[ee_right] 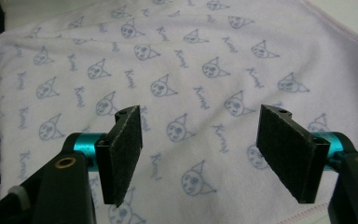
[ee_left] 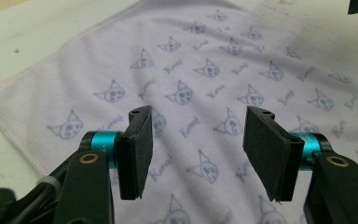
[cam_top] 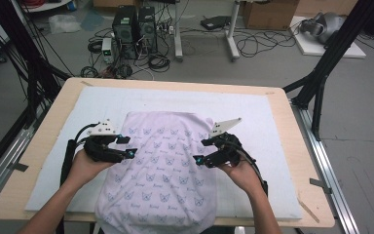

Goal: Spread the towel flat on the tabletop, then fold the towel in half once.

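High view: L gripper & R gripper both spread, nothing pinched, over printed towel — best to nip side edges evenly before closing.

Pale lilac towel with blue cat-face print, white mat, black pads

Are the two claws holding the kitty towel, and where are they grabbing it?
Nothing is held. The left gripper and the right gripper both hang open above the towel, with only bare cloth showing between their jaws.
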